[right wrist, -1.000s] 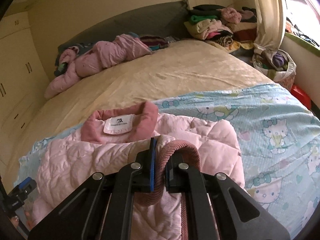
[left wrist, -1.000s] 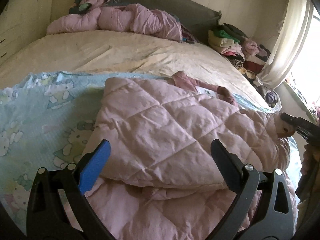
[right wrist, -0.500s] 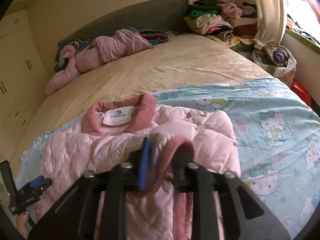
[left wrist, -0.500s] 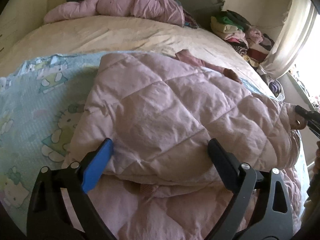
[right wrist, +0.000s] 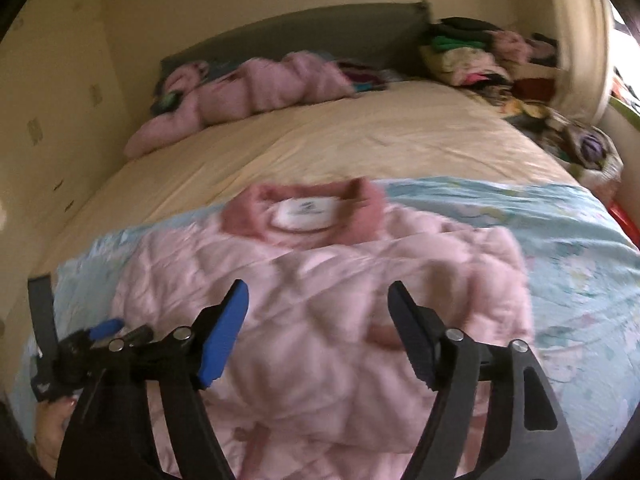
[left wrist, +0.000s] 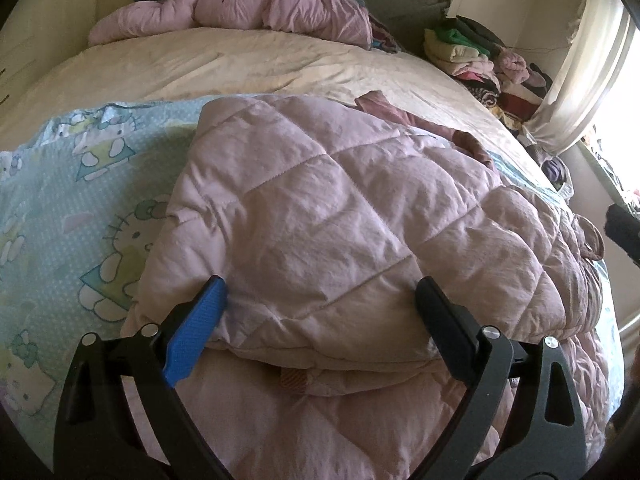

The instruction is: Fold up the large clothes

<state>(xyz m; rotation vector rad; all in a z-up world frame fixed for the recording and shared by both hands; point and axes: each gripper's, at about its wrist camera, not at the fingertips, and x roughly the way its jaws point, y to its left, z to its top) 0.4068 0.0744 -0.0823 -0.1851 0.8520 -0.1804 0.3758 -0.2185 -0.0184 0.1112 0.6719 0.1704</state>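
A pink quilted jacket [left wrist: 320,220] lies on the Hello Kitty blanket [left wrist: 80,200] on the bed, both sleeves folded over its body. Its dark pink collar [right wrist: 304,216] with a white label points toward the headboard. My left gripper [left wrist: 320,300] is open, just above the folded sleeve at the jacket's left side. My right gripper [right wrist: 318,304] is open and empty above the jacket's middle; its view is blurred. The sleeve cuff [left wrist: 592,240] lies loose at the jacket's right edge. Each gripper shows at the edge of the other's view.
A crumpled pink garment [left wrist: 240,4] lies by the grey headboard [right wrist: 320,32]. A pile of folded clothes [left wrist: 480,56] sits at the bed's far right corner, next to a curtain [left wrist: 580,72]. A cream sheet [left wrist: 240,64] covers the far half of the bed.
My right gripper has opened, let go of the sleeve cuff and pulled back. The sleeve now lies on the jacket. My left gripper has moved closer over the folded sleeve.
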